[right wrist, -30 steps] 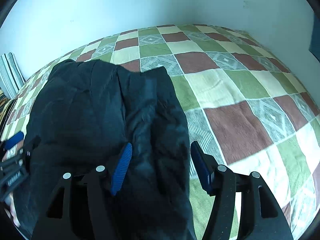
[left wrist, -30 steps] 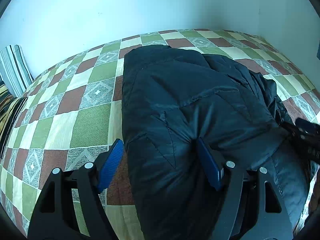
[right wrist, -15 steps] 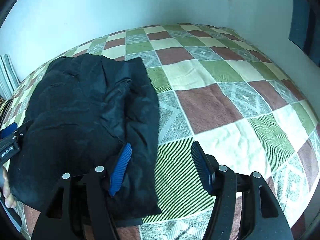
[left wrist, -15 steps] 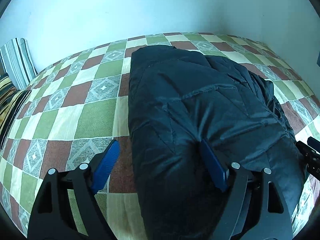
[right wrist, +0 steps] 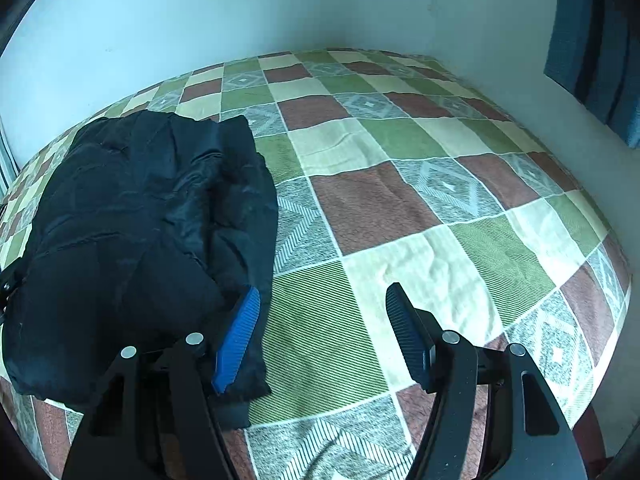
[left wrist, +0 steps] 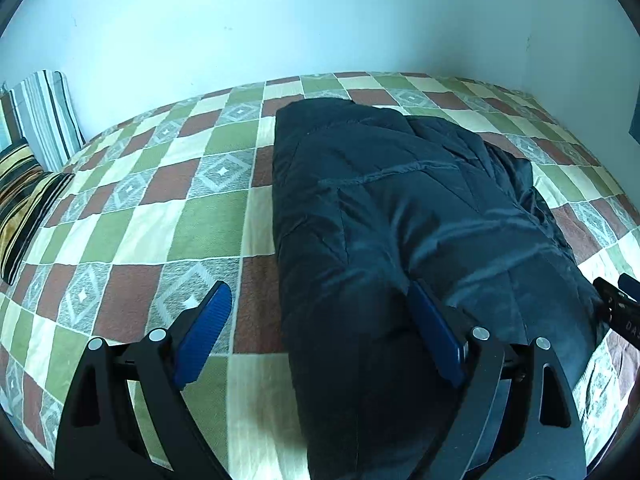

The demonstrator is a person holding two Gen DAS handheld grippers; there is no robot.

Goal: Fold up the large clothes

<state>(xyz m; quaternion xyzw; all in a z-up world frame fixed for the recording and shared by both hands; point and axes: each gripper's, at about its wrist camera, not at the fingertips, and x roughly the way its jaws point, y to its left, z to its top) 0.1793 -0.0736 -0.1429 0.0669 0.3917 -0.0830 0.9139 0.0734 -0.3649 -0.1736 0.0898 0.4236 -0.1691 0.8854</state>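
A dark navy padded jacket [left wrist: 400,208] lies folded in a long bundle on the checked bedspread [left wrist: 152,216]. My left gripper [left wrist: 320,320] is open, its jaws wide over the jacket's near left edge; the right finger [left wrist: 436,340] presses into the fabric, the left finger [left wrist: 204,336] is over the bedspread. In the right wrist view the jacket [right wrist: 136,224] lies at the left. My right gripper [right wrist: 324,332] is open and empty over the bedspread [right wrist: 420,208], its left finger [right wrist: 238,340] beside the jacket's near right corner.
Striped pillows [left wrist: 36,160] lie at the bed's far left against the white wall. A blue curtain [right wrist: 596,40] hangs at the right. The bed's right edge [right wrist: 616,280] drops off beside the wall. The right gripper's tip [left wrist: 620,308] shows at the left view's right edge.
Both grippers have pulled back and risen from the jacket. The right gripper has shifted right, off the fabric and over the bedspread. The jacket lies still.
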